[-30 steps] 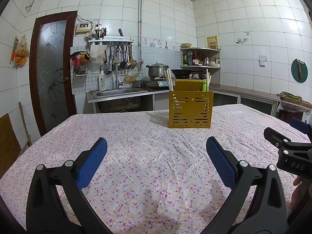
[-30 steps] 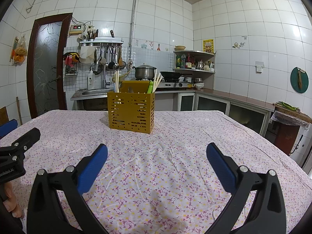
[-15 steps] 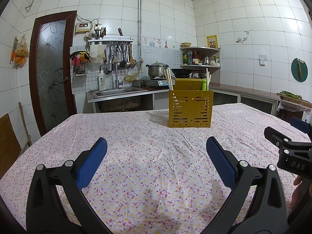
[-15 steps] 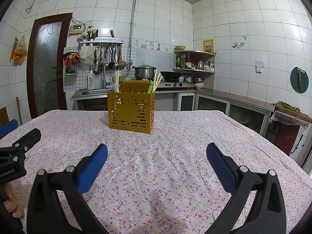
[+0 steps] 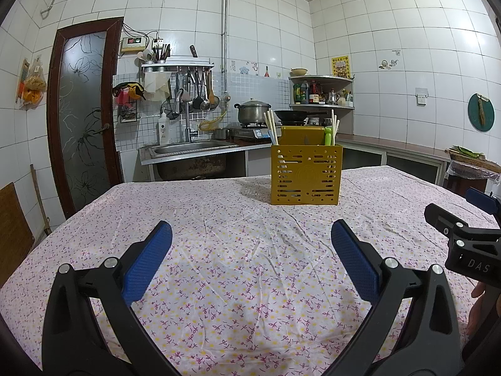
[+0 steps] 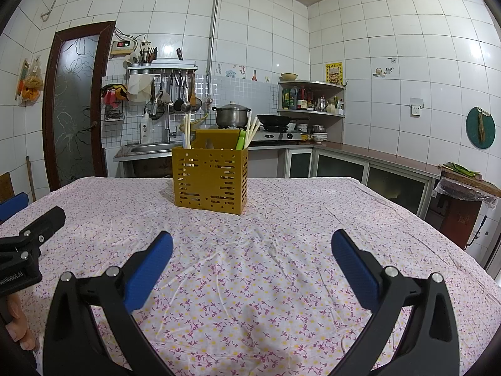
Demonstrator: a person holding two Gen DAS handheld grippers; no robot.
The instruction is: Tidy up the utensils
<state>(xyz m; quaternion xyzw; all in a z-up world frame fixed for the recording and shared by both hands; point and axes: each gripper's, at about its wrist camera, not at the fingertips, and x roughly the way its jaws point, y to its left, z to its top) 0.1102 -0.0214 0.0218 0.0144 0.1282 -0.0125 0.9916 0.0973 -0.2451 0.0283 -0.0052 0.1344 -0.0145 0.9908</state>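
Utensils [image 5: 271,127] are seen standing upright in a yellow slotted holder [image 5: 306,174] that is set on the far half of the desk [image 5: 219,235], on a flowered cloth [image 6: 250,282]. Pale chopsticks [image 6: 187,131] are placed at the holder's left end, and more chopsticks [image 6: 252,130] are leaned beside a green handle [image 6: 240,140] at its right end. The left hand-held gripper [image 5: 250,250] is held wide apart above the bare cloth, with nothing between its blue pads [image 5: 147,266]. The right hand-held gripper [image 6: 251,252] is likewise spread wide and empty, well short of the holder. Each tool is caught at the edge of the other's view, with fingertips of a hand [image 6: 17,322] seen beneath the left one. A sink [image 5: 191,148], a pot [image 5: 252,111] and a wok [image 6: 274,119] are seen along the back wall.
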